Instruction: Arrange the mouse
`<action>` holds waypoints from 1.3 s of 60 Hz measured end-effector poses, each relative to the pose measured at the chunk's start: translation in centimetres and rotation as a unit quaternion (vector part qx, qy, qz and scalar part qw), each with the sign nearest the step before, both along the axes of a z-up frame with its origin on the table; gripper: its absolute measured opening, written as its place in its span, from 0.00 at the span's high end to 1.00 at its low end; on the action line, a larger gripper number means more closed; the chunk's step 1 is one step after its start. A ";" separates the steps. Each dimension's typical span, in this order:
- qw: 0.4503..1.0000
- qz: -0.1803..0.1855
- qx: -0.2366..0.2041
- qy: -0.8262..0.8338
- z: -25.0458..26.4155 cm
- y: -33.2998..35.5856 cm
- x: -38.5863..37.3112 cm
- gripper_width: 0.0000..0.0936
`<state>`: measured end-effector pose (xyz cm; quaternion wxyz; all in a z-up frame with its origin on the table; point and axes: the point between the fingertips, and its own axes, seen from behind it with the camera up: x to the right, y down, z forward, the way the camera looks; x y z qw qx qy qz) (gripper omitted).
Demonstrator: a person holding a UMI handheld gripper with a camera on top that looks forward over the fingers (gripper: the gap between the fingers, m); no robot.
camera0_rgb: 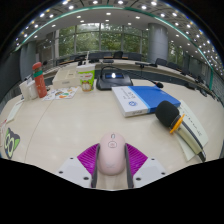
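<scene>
The gripper (111, 165) sits low over a pale beige counter (70, 125), and its jaws are clenched on a light pink, rounded plastic computer mouse (111, 155). The magenta pads (88, 157) press against the mouse's two flanks, and the mouse points straight ahead along the fingers, its scroll wheel showing on top. Whether the mouse's underside rests on the counter cannot be told.

Just beyond the fingers and off to the right lies a black brush-like tool with an orange handle (170, 118), set on the edge of a flat green-trimmed booklet (190, 132). Farther ahead lies a white and blue box-like book (132, 99) with a blue folder (160, 94) under its far side.

To the left, near the counter's edge, a card with green markings (10, 142) lies flat. Beyond it stand a red-orange bottle (40, 80) and a small green and white cup (87, 79), with loose papers (60, 94) between them. An open laptop (113, 78) sits behind the book.

At the back, dark office chairs (100, 57) and long desks run before tall glass windows (105, 38), under rows of ceiling lights (105, 10).
</scene>
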<state>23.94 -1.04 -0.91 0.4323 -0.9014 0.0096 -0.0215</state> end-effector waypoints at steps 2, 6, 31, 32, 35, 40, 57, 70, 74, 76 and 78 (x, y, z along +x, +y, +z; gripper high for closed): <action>1.000 -0.004 -0.001 0.002 -0.1 0.0 0.1 0.60; 1.000 -0.006 -0.003 -0.003 0.1 -0.1 0.1 0.63; 0.991 -0.037 0.123 -0.031 19.0 -3.4 -12.6 0.65; 0.991 -0.034 0.126 -0.034 19.7 -3.7 -13.8 0.65; 0.990 -0.025 0.134 -0.037 21.5 -5.0 -18.1 0.65; 0.991 -0.005 0.134 -0.026 22.2 -6.1 -25.6 0.65; 0.996 0.070 0.047 0.007 10.6 -9.0 -44.9 0.65; 0.998 0.069 0.009 0.003 2.4 -9.0 -48.4 0.64; 0.998 0.060 -0.001 0.000 0.8 -8.9 -48.0 0.59; 0.998 0.059 -0.005 0.001 0.2 -9.0 -48.0 0.56; 0.998 0.060 -0.005 0.004 -0.2 -9.1 -48.1 0.53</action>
